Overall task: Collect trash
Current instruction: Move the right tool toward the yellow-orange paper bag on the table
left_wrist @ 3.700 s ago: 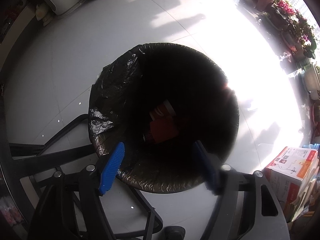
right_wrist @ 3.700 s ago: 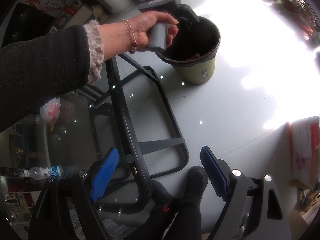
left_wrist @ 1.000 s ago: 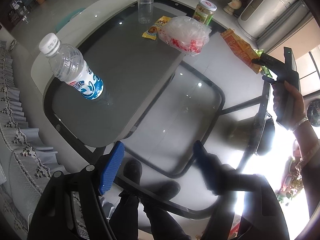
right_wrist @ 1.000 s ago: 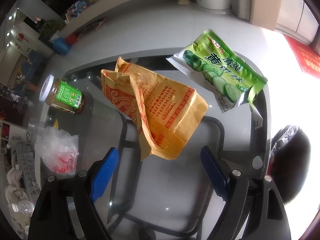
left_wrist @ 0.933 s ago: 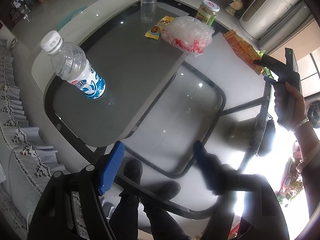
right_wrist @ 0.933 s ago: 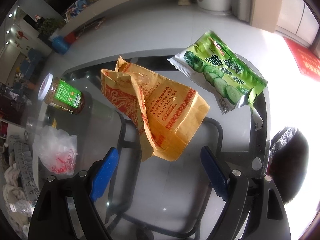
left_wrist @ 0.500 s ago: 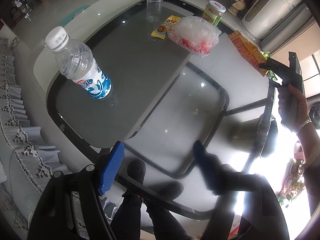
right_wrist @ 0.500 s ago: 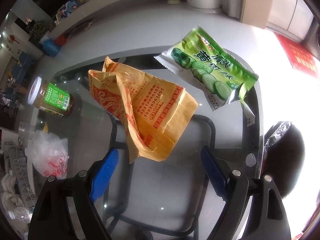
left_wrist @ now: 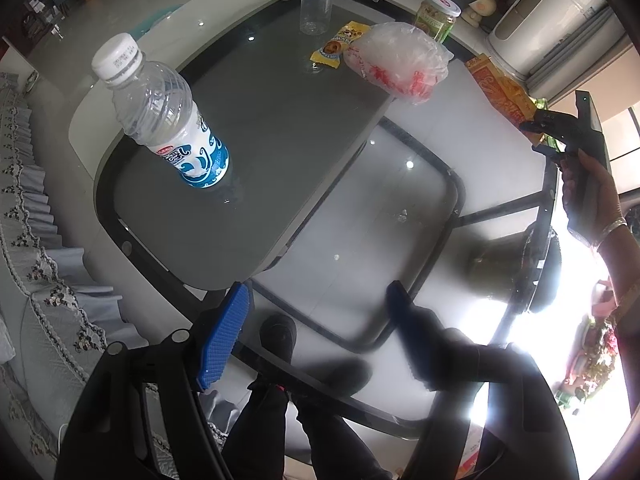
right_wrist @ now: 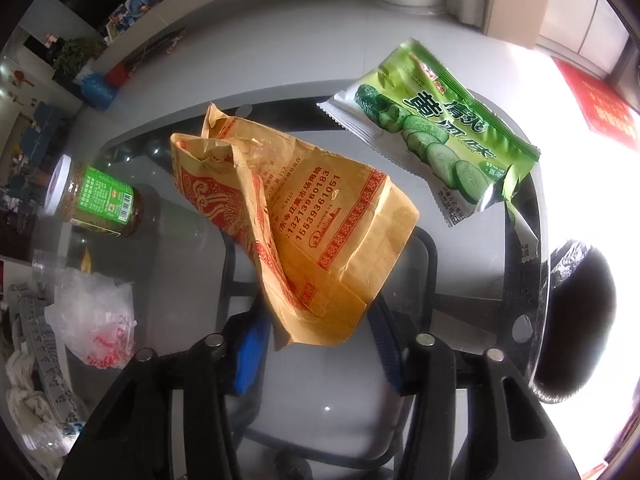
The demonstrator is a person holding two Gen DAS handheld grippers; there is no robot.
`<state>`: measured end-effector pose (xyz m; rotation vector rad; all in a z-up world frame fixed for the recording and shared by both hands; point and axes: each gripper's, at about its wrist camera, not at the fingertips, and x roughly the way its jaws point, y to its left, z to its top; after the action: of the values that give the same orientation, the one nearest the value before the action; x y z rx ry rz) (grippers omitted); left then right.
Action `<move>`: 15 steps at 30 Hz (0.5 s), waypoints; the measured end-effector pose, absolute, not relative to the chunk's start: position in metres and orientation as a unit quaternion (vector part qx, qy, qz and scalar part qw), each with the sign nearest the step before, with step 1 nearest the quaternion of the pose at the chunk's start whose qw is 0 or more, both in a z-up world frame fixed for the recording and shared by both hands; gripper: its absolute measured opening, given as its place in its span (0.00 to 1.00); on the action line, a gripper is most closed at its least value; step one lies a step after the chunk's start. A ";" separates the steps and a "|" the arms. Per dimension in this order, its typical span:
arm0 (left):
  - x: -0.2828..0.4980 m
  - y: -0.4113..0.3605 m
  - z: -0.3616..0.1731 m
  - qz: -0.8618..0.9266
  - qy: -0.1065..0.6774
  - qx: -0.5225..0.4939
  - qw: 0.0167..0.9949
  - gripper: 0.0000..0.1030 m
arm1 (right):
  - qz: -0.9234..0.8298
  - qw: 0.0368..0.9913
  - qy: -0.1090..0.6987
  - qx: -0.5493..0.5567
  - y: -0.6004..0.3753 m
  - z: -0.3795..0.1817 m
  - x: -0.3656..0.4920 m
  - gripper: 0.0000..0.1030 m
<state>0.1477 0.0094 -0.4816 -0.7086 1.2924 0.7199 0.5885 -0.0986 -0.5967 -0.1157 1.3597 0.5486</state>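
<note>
A crumpled yellow paper bag with red print (right_wrist: 308,232) lies on the glass table (right_wrist: 180,240), with a green cucumber snack packet (right_wrist: 436,132) to its right. My right gripper (right_wrist: 316,348) has its jaws partly closed around the bag's near corner; contact is unclear. My left gripper (left_wrist: 316,336) is open and empty above the table's near edge. The black-lined trash bin (right_wrist: 576,320) stands on the floor right of the table. A white plastic bag (left_wrist: 400,62), a yellow candy wrapper (left_wrist: 336,42) and a water bottle (left_wrist: 168,124) are on the table.
A green-labelled jar (right_wrist: 96,204) and a clear cup (left_wrist: 316,6) stand on the table. The person's legs and shoes (left_wrist: 280,336) show under the glass. A lace-trimmed sofa cover (left_wrist: 32,240) is at the left. An air conditioner (left_wrist: 560,20) stands far right.
My right gripper has moved in onto the yellow bag and its jaws have narrowed around the bag's corner. My left gripper has left the bin and now hovers over the table.
</note>
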 end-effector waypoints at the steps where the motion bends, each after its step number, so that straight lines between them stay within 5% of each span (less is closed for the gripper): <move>1: 0.147 0.009 -0.482 0.321 0.577 -0.315 0.682 0.68 | 0.251 0.744 0.616 -0.061 -0.097 -0.596 0.587 0.37; 6: 0.146 0.009 -0.486 0.317 0.582 -0.315 0.679 0.68 | 0.261 0.748 0.607 -0.069 -0.089 -0.593 0.582 0.37; 9: 0.145 0.008 -0.488 0.317 0.584 -0.312 0.679 0.68 | 0.267 0.737 0.620 -0.030 -0.091 -0.594 0.588 0.64; 11: 0.144 0.008 -0.489 0.317 0.584 -0.311 0.679 0.68 | 0.268 0.733 0.626 -0.001 -0.094 -0.594 0.593 0.64; 12: 0.144 0.008 -0.489 0.318 0.585 -0.312 0.678 0.68 | 0.268 0.729 0.629 0.017 -0.095 -0.595 0.595 0.63; 15: 0.142 0.010 -0.491 0.318 0.587 -0.312 0.677 0.68 | 0.259 0.731 0.631 0.014 -0.093 -0.598 0.600 0.34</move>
<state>0.1420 0.0099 -0.4912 -0.7008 1.3185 0.7141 0.5998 -0.0935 -0.5978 0.0312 1.3899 0.5693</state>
